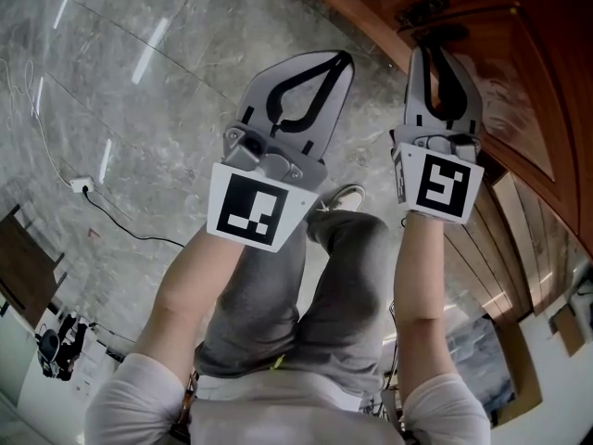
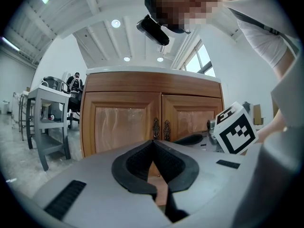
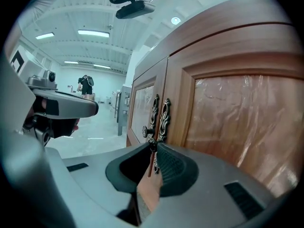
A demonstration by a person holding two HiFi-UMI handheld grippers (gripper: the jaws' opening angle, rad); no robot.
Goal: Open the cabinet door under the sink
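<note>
The wooden sink cabinet (image 1: 519, 72) stands at the top right of the head view, with two doors and a small dark knob on each. My right gripper (image 1: 434, 46) is up against the door seam, and in the right gripper view its jaws close around the right door's knob (image 3: 152, 144). The left door's knob (image 3: 145, 131) is free just beside it. Both doors (image 2: 123, 127) look closed. My left gripper (image 1: 310, 63) hangs over the floor to the left, short of the cabinet, shut with nothing in it (image 2: 153, 144).
The person's legs and one shoe (image 1: 345, 196) are below the grippers on a grey marble floor. A white power strip (image 1: 81, 185) with a black cable lies at the left. A grey table (image 2: 47, 103) stands left of the cabinet. Cardboard boxes (image 1: 567, 327) sit at the lower right.
</note>
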